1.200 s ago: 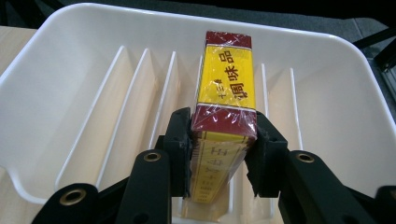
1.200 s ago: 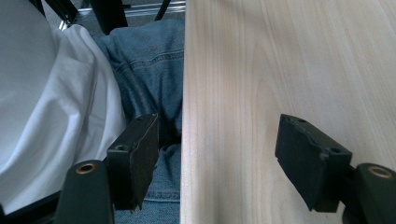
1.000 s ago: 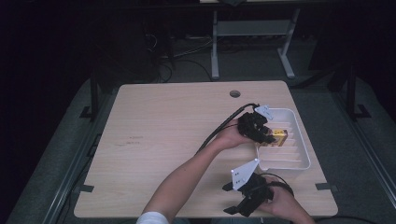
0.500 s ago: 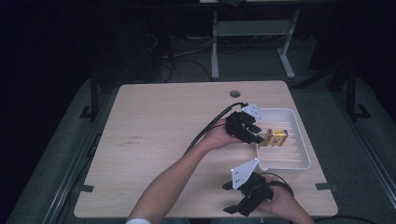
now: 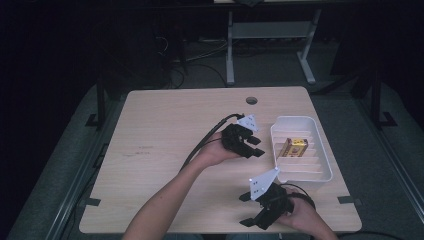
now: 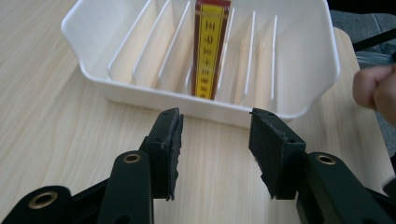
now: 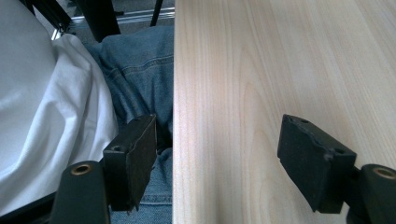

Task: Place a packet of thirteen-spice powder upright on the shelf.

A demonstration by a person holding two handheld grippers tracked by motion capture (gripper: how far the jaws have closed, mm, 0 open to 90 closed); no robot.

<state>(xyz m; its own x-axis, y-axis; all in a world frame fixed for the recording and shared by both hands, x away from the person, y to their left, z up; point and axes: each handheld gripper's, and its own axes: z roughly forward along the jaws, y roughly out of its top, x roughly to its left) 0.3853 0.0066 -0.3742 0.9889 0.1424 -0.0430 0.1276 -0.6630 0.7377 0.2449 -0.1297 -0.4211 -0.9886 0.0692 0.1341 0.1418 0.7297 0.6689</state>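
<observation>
A light wooden table [image 5: 165, 150] seen from above, with a person's forearms entering from the bottom edge. A white tray [image 5: 300, 172] with upright dividers sits toward the right side of the table. A small yellow-and-brown box [image 5: 293, 147] lies in one of the slots in the far half of the tray; in the left gripper view the same box [image 6: 211, 46] stands between two dividers near the tray's middle.

The left gripper [image 5: 256, 147] is held over the table just left of the tray, apart from it and pointing toward it. In the left gripper view its jaws stand wide apart and hold nothing, with the near wall of the tray [image 6: 187, 95] just beyond their tips.

The right gripper [image 5: 252, 210] rests near the front edge of the table, in front of the tray, with the grey three-cornered plate [image 5: 264, 183] on top. In the right gripper view its jaws are spread wide and empty; one jaw hangs past the table's edge [image 7: 173, 116], over blue denim [image 7: 135, 70] and white cloth [image 7: 51, 102], and the other lies over the wood.

A round hole [image 5: 251, 100] marks the far edge of the table.
</observation>
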